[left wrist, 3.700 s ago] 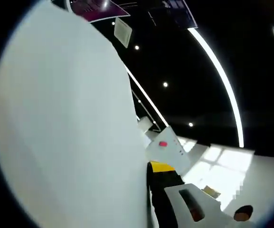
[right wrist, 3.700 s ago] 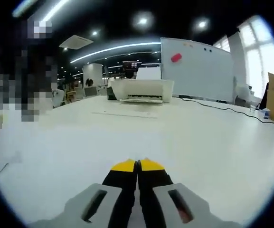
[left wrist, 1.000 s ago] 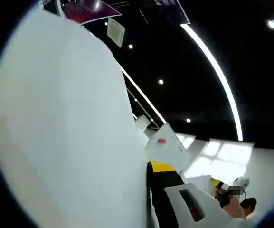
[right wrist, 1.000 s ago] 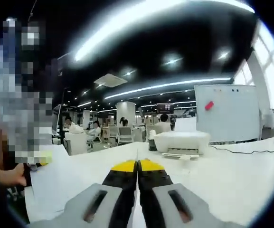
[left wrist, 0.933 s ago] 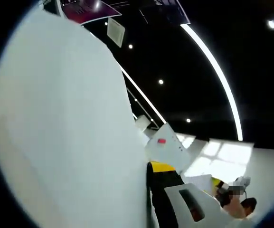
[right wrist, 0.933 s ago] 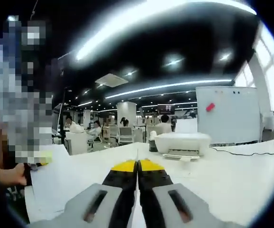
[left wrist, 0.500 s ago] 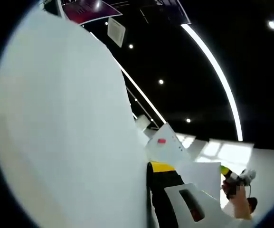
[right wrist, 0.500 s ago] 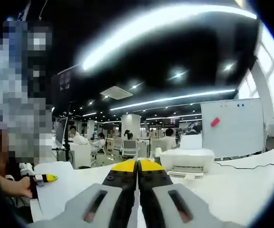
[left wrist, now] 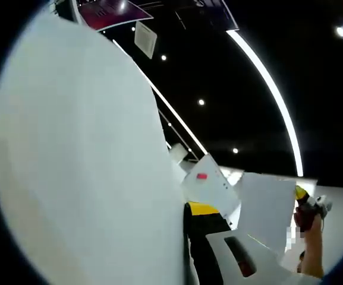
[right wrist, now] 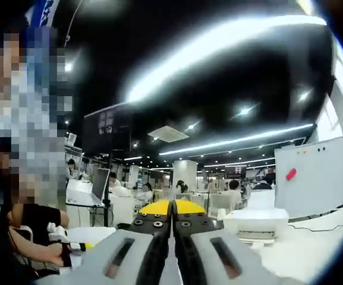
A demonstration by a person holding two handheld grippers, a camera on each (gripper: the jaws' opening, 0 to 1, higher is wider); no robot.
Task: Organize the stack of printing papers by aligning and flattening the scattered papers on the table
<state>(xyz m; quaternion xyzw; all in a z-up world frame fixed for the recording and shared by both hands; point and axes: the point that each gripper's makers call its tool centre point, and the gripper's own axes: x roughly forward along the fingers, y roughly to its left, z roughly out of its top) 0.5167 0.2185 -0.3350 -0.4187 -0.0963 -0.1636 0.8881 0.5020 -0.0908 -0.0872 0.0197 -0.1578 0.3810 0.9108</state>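
Our left gripper (left wrist: 190, 237) is clenched on a big white paper (left wrist: 82, 166) that stands up along its left side. Our right gripper (right wrist: 172, 209) has its jaws pressed together on another sheet (left wrist: 266, 211), held up in the air to the right of the left gripper. A printer (right wrist: 254, 222) sits on the desk (right wrist: 296, 255) ahead.

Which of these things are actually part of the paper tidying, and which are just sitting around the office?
Part of the job:
- large paper sheet
- second paper sheet
- left hand-held gripper
- right hand-held gripper
- table

Just lying about:
- printer
- whiteboard
- cable
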